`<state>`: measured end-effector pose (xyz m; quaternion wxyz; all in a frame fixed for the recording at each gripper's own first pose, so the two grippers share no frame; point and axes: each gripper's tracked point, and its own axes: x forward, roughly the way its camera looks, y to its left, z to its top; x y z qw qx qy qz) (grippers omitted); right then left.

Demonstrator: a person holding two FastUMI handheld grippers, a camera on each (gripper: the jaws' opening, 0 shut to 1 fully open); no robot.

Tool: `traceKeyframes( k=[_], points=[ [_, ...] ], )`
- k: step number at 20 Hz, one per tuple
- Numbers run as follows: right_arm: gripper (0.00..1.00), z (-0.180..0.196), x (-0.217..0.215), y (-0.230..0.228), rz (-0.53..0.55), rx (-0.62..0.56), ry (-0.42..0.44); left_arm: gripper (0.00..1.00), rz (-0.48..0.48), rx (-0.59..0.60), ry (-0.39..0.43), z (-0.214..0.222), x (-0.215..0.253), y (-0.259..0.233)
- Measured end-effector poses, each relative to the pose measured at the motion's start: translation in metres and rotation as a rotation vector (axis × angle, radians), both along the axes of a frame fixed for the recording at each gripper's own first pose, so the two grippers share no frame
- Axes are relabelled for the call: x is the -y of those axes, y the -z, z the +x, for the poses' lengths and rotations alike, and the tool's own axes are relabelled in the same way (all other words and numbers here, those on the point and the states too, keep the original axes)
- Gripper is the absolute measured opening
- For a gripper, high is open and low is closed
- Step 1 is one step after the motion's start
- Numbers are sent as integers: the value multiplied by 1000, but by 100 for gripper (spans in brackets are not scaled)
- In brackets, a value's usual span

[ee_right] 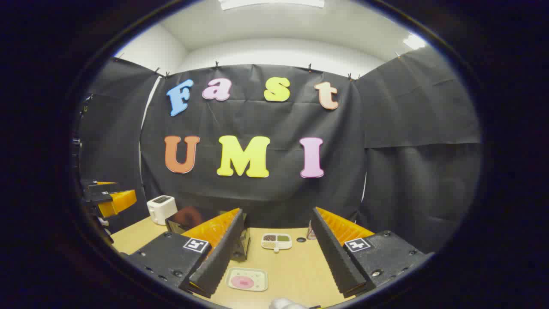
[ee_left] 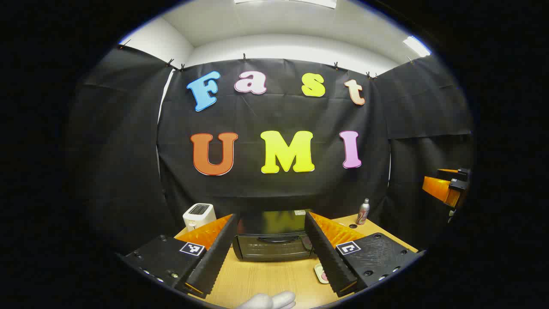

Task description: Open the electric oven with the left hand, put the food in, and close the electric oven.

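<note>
A: Entry, left gripper view. Left gripper is held above the light wooden table, jaws spread wide, nothing between them. The black electric oven with a dark glass door stands straight ahead, framed by the two fingers, door shut.

B: Contact with the oven?

A: None. The fingertips are short of it and apart from it.

B: Where is the food?

A: Right gripper view: a pale rectangular tray with a pink round piece of food on it lies on the table in front of the oven's right side, near the table's front edge. In the left gripper view only its corner shows beside the right-hand finger.

B: Right gripper?

A: Right gripper also stands wide open and holds nothing; it hangs over the table above the tray, not touching it.

B: Other items?

A: A white two-slot toaster left of the oven at the back. A slim silver can with a red band at the back right. A small white dish with two compartments, dark and green fillings, behind the tray. A white gloved hand shows at the bottom edge.
</note>
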<state>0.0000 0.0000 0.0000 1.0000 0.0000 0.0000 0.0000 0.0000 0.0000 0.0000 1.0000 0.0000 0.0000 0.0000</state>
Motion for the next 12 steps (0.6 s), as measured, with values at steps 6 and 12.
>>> traceKeyframes(
  k=[6, 12],
  points=[
    [97, 3, 2, 3, 14, -4, 3, 96, 20, 19, -7, 5, 2, -5],
    [97, 8, 10, 7, 26, -13, 2, 96, 32, 9, -19, 20, 5, 4]
  ],
)
